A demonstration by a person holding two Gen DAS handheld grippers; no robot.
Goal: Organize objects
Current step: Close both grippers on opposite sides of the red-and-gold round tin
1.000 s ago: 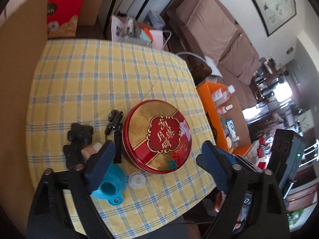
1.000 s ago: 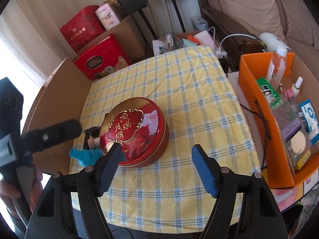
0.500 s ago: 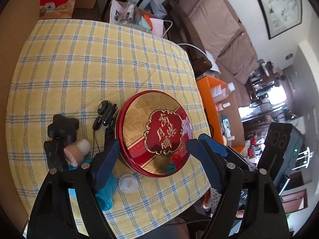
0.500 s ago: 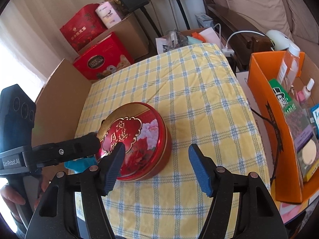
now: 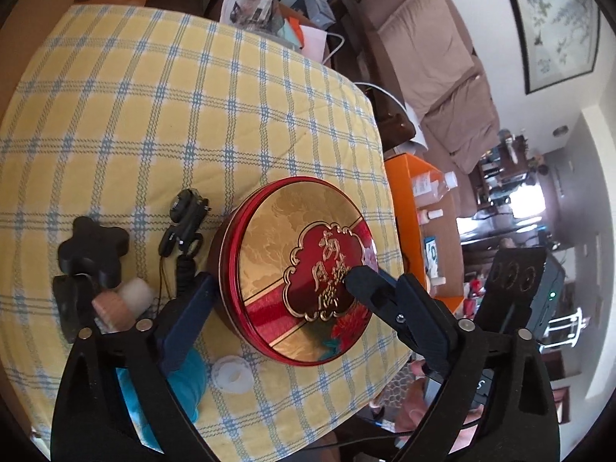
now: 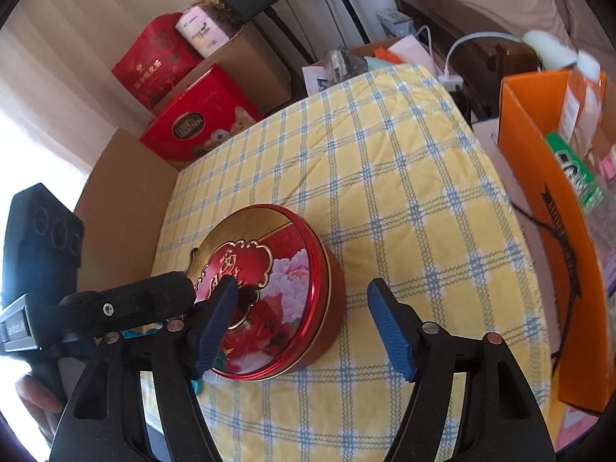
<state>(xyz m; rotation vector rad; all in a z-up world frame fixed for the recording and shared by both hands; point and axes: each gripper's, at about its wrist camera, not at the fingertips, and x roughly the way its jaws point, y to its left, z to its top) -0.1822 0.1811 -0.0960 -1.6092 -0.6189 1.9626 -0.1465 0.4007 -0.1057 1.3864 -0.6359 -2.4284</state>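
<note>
The round red-and-gold tin (image 5: 296,269) sat near the front edge of the checkered worktop (image 5: 154,115), lid on. Left claw (image 5: 277,292) was spread wide, jaws just opening further, straddling the tin without pinching. Right claw (image 6: 304,323) hung spread too, one finger over the lid, nothing gripped.

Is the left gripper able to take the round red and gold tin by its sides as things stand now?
Probably yes. The left gripper has just opened wider and straddles the round red and gold tin; its jaws are not pressing. The black strap and the teal funnel lie close to the left finger.
</note>
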